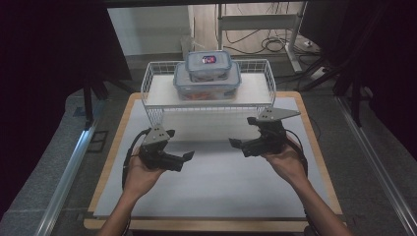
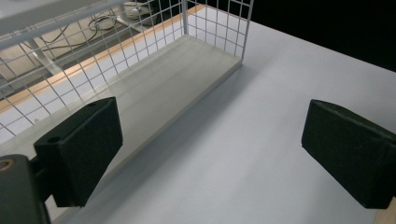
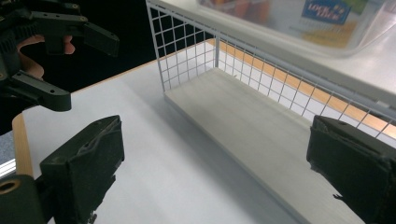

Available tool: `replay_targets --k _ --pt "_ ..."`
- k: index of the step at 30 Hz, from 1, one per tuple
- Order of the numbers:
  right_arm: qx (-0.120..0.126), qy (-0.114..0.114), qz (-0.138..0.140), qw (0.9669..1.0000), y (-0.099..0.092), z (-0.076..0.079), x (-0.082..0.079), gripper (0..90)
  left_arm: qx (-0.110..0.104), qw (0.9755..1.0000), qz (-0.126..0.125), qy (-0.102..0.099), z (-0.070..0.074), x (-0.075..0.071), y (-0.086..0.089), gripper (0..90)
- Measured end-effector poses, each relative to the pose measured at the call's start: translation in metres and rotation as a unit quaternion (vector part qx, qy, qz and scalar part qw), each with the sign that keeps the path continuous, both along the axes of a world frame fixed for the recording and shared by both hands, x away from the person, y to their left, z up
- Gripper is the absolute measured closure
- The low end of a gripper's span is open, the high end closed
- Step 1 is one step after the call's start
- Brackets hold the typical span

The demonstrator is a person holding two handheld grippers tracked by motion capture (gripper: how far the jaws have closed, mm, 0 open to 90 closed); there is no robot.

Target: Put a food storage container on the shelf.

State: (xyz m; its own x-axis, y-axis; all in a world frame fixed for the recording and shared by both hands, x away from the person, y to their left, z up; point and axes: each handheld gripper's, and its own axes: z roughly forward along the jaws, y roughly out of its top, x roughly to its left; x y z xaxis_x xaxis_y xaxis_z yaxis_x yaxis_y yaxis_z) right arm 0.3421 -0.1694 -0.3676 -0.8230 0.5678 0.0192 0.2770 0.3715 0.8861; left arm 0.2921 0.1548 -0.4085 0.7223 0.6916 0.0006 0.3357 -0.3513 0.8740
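We hold both tools low over the white mat, out in front of the wire rack. Our left gripper sits at the left side of the high view, its jaws pointing inward toward the middle of the table. They stand wide apart with nothing between them. Through the left gripper view we see bare mat between the two black pads, and the rack's lower shelf runs away just beyond the left pad.

Our right gripper mirrors it on the other side, jaws aimed at the left one, the grey three-cornered plate on top. Its jaws gape too, and they grip nothing. In the right gripper view, the pads frame the lower shelf and the mat beside it, and we catch our left gripper's jaws farther off at the upper left.

Neither tool touches the rack or the boxes. The two grippers hang well apart from each other, with open mat between their tips.

Now the boxes: the large clear container with the blue-edged lid rests on the rack's upper shelf, about in the middle. The small container sits stacked on its lid, a red and blue label on top. In the right gripper view, we see the big box's underside blurred at the top, with something orange inside. Both boxes lie beyond and above our grippers, on the far side of the rack's front rail.
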Motion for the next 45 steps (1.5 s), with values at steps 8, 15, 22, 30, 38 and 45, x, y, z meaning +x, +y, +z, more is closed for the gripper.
replay_targets --k 8,15,22,30,38,45 --pt "0.0 0.003 0.001 1.0 -0.002 -0.012 -0.01 3.8 0.001 1.0 -0.001 -0.007 -0.01 -0.01 -0.002 5.3" --pt "-0.003 0.004 -0.001 1.0 -0.005 -0.024 -0.015 3.8 -0.002 0.9999 -0.005 -0.012 -0.024 -0.019 -0.005 5.6" --pt "0.005 0.003 -0.005 1.0 -0.014 -0.041 -0.021 3.8 -0.004 1.0 -0.007 -0.005 -0.039 -0.024 -0.005 5.7" --pt "-0.002 0.005 -0.005 1.0 -0.024 -0.058 -0.031 2.7 -0.006 1.0 -0.002 -0.007 -0.051 -0.032 -0.004 5.6" --pt "0.0 0.003 -0.006 1.0 -0.035 -0.066 -0.042 3.0 0.002 1.0 0.005 -0.003 -0.067 -0.043 0.001 5.5" --pt "-0.007 0.011 -0.005 0.9999 -0.038 -0.079 -0.049 3.0 0.012 0.9998 0.012 -0.002 -0.08 -0.052 0.006 5.4"
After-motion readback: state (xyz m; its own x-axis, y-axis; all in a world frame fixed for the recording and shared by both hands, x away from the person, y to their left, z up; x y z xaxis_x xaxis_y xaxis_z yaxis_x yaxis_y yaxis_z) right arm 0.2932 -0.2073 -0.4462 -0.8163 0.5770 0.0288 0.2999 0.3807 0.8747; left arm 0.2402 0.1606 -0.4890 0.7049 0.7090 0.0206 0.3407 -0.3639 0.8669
